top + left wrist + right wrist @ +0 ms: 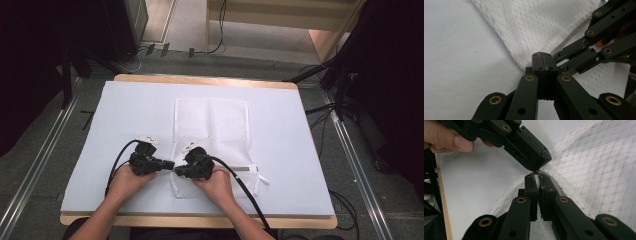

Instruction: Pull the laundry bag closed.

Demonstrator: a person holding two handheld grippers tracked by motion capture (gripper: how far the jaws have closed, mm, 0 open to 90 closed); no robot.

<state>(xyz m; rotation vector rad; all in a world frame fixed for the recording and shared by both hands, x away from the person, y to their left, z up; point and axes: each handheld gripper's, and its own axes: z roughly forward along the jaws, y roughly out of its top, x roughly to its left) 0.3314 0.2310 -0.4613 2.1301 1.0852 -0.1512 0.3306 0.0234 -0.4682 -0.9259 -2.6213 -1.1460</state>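
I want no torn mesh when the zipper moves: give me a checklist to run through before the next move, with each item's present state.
1. Right gripper shut on the white zipper pull: ok.
2. Left gripper shut on the mesh bag edge beside the zipper: jaws are shut; cloth between them, cannot tell.
3. The two grippers meet tip to tip at the bag's near left corner: ok.
4. Bag lies flat on the white mat: ok.
5. Zipper track to the right free of things: ok.
6. Zipper fully closed: cannot tell.
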